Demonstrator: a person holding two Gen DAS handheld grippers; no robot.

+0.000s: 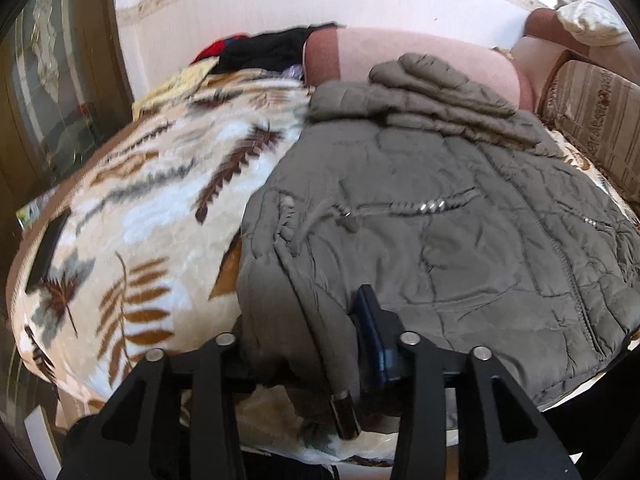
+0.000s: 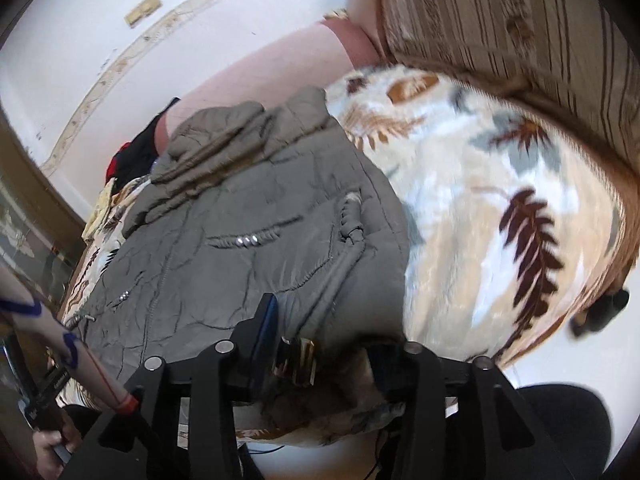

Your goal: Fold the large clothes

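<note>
The padded olive-grey jacket (image 1: 440,208) lies spread on a leaf-patterned blanket (image 1: 132,216) covering the bed, occupying the centre and right of the left wrist view and the centre-left of the right wrist view. At its far end, in the upper centre of both views, the sleeves or hood section (image 1: 436,92) is already laid back over the body in stacked layers. This first fold appears complete.

The near hem remains unfolded. It hangs over the blanket edge at the bottom of both views.

The left gripper (image 1: 304,344) stands at the near left corner of the hem. Its fingers are partly apart, with a ridge of jacket fabric and a drawcord end between them; the blue pad of one finger (image 1: 372,320) is exposed, and a firm grip is not evident.

The right gripper (image 2: 324,344) stands at the opposite near corner. Its fingers are likewise partly apart, with the hem and a metal cord stopper (image 2: 296,360) between them, not clamped.

Remaining work, as judged: fold the lower half up over the body, then compact the bundle.
</note>
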